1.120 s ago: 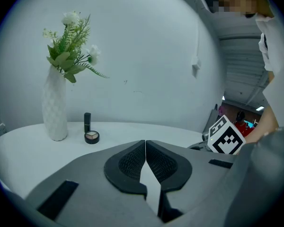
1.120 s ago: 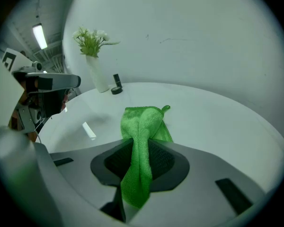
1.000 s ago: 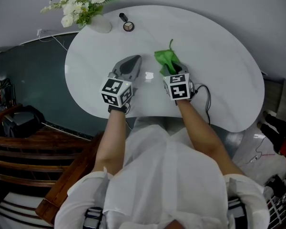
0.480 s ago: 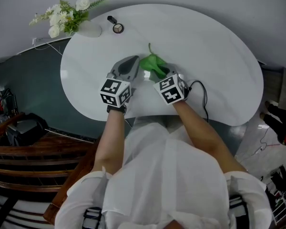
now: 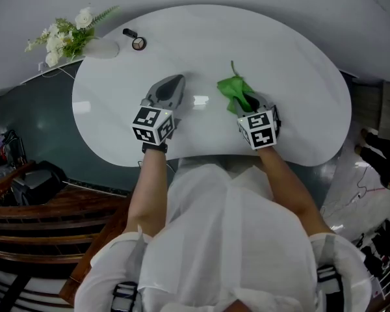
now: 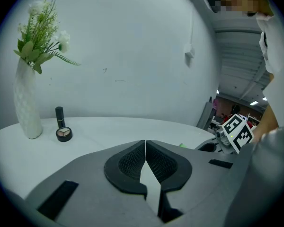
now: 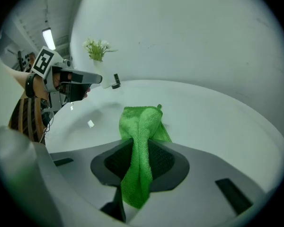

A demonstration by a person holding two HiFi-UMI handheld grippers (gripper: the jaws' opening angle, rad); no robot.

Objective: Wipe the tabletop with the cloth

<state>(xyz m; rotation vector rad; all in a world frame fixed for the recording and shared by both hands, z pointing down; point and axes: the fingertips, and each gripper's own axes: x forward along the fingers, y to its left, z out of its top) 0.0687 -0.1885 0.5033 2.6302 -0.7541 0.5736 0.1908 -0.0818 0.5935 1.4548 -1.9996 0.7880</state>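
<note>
White worktop [image 5: 299, 96] carries the green cloth [image 5: 233, 86], pinched in the right tongs [image 5: 248, 103] and trailing straight ahead of them; left tongs [image 5: 171, 88], closed on nothing, sit alongside.

I slid the green cloth [image 5: 233, 86] with my right gripper [image 5: 245, 101] back toward the frame's right, away from the left gripper [image 5: 176, 81].

Head view looks steeply down; gripper views share the tabletop [image 5: 299, 64].
</note>
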